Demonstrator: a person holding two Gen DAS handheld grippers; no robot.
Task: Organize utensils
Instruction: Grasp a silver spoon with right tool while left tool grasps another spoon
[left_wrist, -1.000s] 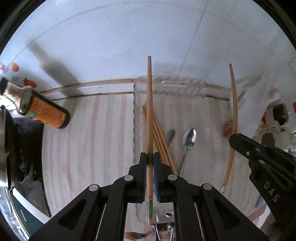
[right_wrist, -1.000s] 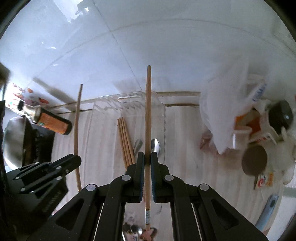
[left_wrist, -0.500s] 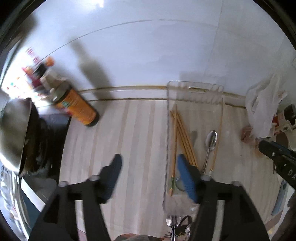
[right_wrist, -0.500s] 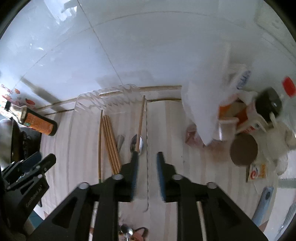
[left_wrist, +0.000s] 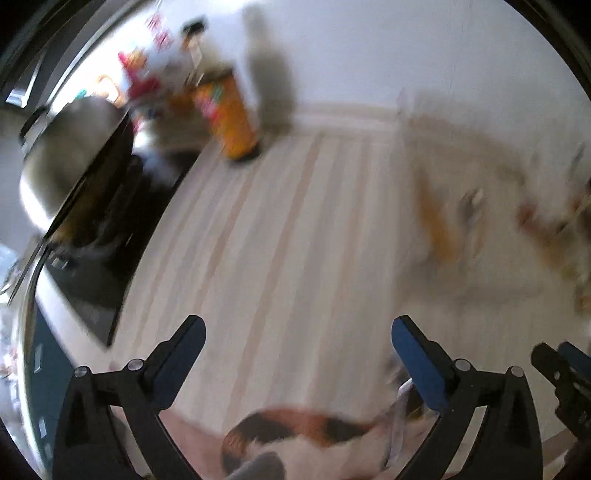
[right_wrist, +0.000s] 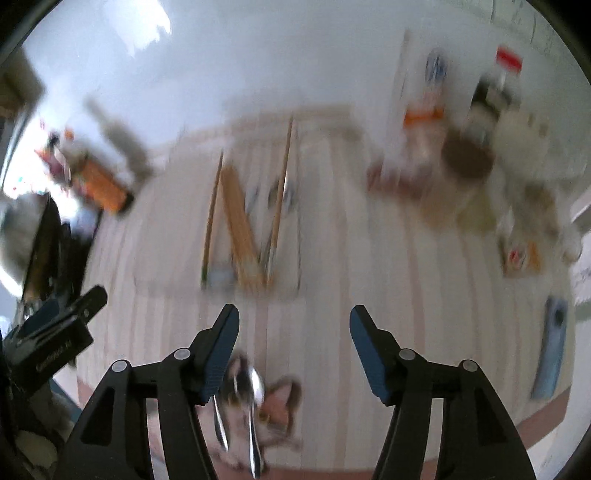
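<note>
Right gripper (right_wrist: 293, 334) spread wide, empty, above two metal spoons (right_wrist: 255, 398) on cat-print mat; left gripper (left_wrist: 297, 349) likewise splayed, empty. Farther: wooden chopsticks (right_wrist: 240, 221) lie in clear tray (right_wrist: 299, 258), blurred

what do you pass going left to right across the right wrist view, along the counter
left claw → orange bottle → chopsticks in the clear tray → brown round lid → blue object

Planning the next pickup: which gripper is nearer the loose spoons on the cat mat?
Right. The right gripper hangs directly over the spoons; the left gripper sits off to their left.
</note>
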